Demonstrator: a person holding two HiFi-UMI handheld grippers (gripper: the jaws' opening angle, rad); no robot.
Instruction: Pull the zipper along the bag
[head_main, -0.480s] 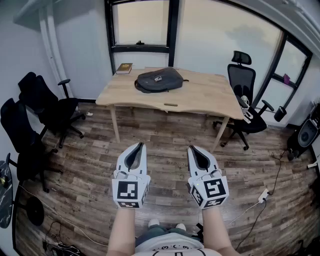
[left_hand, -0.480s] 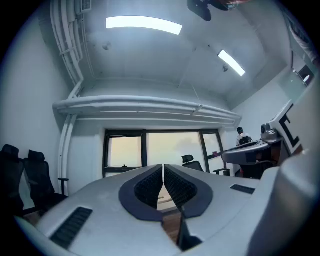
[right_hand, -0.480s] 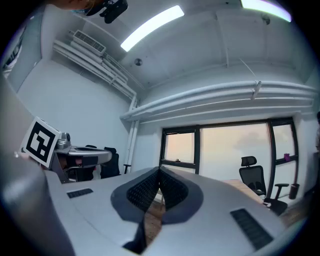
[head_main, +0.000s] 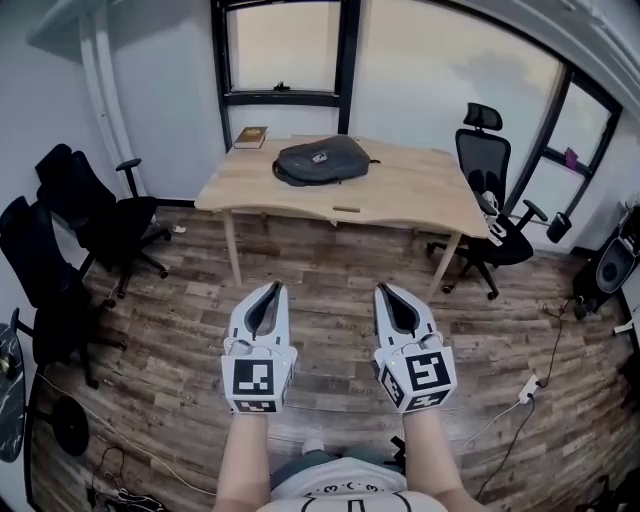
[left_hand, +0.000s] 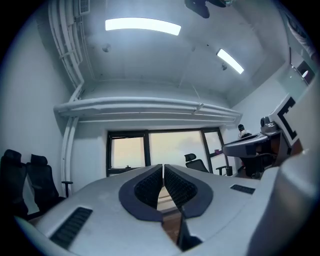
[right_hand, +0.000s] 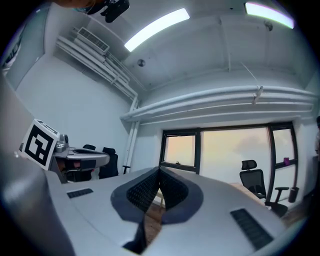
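A dark grey backpack (head_main: 321, 160) lies flat on the far part of a light wooden table (head_main: 400, 190) under the window. Both grippers hang side by side over the wooden floor, well short of the table. My left gripper (head_main: 277, 286) is shut with nothing in it, and its jaws (left_hand: 163, 166) meet tip to tip in the left gripper view. My right gripper (head_main: 382, 288) is likewise shut and empty, its tips (right_hand: 159, 170) touching in the right gripper view. The bag's zipper is too small to make out.
A small book (head_main: 249, 136) lies at the table's far left corner. Black office chairs (head_main: 95, 215) stand at the left, another chair (head_main: 490, 210) stands right of the table. Cables and a power strip (head_main: 527, 390) lie on the floor at the right.
The view has shifted slightly, so the table and bag sit a little more to the right. Both grippers stay shut and nearly in the same place.
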